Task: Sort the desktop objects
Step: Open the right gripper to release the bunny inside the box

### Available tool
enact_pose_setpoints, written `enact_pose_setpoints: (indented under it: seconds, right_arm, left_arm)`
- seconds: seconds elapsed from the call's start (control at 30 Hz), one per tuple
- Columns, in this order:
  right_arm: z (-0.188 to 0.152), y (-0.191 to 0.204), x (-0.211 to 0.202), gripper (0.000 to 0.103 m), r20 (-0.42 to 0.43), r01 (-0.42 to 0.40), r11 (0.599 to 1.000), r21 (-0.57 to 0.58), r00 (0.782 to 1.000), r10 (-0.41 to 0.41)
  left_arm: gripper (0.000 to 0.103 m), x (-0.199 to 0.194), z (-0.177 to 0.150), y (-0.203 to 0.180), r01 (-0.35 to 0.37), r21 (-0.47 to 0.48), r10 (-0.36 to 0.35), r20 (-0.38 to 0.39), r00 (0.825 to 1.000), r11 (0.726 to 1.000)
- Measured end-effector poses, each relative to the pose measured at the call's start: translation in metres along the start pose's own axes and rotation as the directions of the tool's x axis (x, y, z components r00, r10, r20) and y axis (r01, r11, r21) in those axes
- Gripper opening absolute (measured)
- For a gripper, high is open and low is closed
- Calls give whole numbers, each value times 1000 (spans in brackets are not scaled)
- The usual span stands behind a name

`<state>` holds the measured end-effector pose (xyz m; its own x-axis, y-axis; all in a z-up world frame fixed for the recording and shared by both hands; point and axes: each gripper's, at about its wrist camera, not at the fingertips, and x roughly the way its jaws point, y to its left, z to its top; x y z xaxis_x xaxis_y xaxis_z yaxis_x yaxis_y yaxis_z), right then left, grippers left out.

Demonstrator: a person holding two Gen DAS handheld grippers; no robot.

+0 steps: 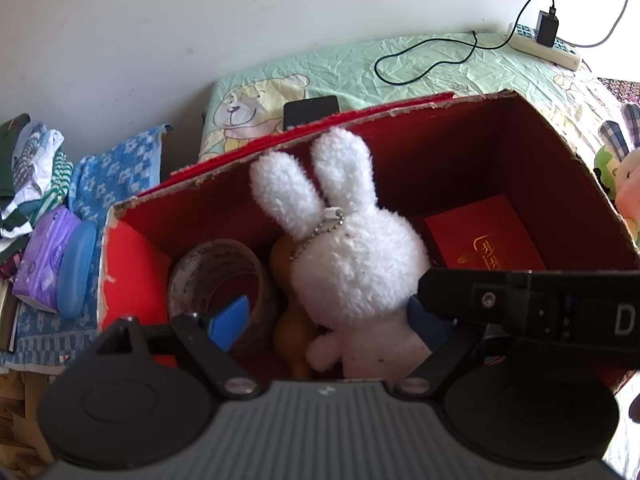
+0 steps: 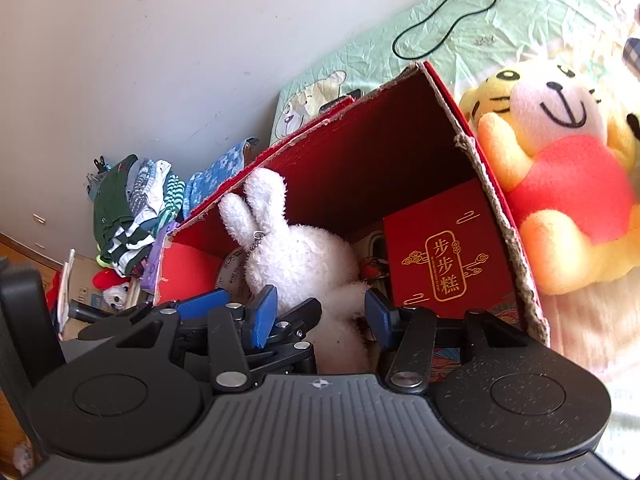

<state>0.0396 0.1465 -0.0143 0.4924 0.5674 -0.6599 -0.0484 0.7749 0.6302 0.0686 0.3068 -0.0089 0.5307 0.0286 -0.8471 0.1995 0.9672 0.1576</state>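
A white plush rabbit (image 1: 352, 264) (image 2: 300, 256) lies in the open red cardboard box (image 1: 460, 152) (image 2: 380, 140), ears against the far wall. My left gripper (image 1: 326, 316) straddles it and is open: the left pad hangs over a roll of clear tape (image 1: 216, 268), apart from the fur. My right gripper (image 2: 320, 312) comes in from the right (image 1: 520, 304). The rabbit's lower body fills its jaws and the fur meets both blue pads. A red packet with gold lettering (image 1: 484, 236) (image 2: 444, 248) rests on the box floor. The left gripper's fingers (image 2: 200, 303) show in the right wrist view.
A yellow tiger plush (image 2: 560, 160) leans on the box's right outer wall. Left of the box lie a purple tissue pack (image 1: 44, 256), a blue case (image 1: 78, 268) and piled clothes (image 1: 28, 168). Behind are a phone (image 1: 310, 110), a black cable and a power strip (image 1: 544, 46).
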Motion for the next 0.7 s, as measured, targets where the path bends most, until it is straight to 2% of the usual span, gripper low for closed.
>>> enact_pose_setpoints:
  seconds: [0.2,0.5,0.7]
  right_arm:
    - [-3,4,-6,47,20,31,999,-36,999,-30]
    - [-3,8,-12,45,22,53,995,-80,998,-51]
    - [-5,8,-12,43,22,40,994,-101,999,-38]
  left_arm:
    - [91,-1,-3,-2,-10,-1,10,6,1000,1000]
    - [91,-1,-5,0,0,-23,0,14,1000,1000]
    - [92,-3,-7,-3,-19,-33,19,12,1000,999]
